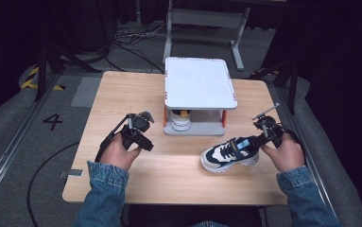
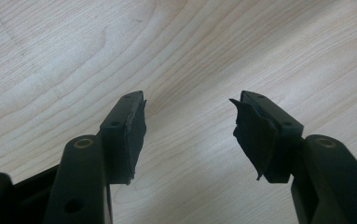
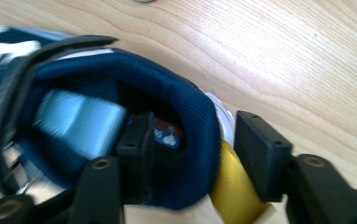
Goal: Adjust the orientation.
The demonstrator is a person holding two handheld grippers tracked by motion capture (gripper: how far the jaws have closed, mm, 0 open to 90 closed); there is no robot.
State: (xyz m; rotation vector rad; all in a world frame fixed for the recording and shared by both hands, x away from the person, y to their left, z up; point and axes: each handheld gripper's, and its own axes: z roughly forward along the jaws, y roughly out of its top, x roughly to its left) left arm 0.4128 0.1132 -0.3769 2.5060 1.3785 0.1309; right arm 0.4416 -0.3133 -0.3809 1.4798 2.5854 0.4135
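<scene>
Your right gripper (image 1: 260,137) is pinching the heel collar of the sneaker (image 1: 228,153), one jaw inside the opening, though the close view is blurred. Left of the sneaker, your left gripper (image 2: 190,133) is hovering wide open, gripping nothing. Beyond the sneaker, the white stand (image 1: 200,82) is sheltering a second shoe (image 1: 180,120).

Second shoe (image 1: 180,120) half-hidden beneath shelf (image 1: 200,83)

The left tongs (image 2: 188,135) are held with jaws wide apart; the right tongs (image 3: 192,156) have jaws straddling something.
</scene>
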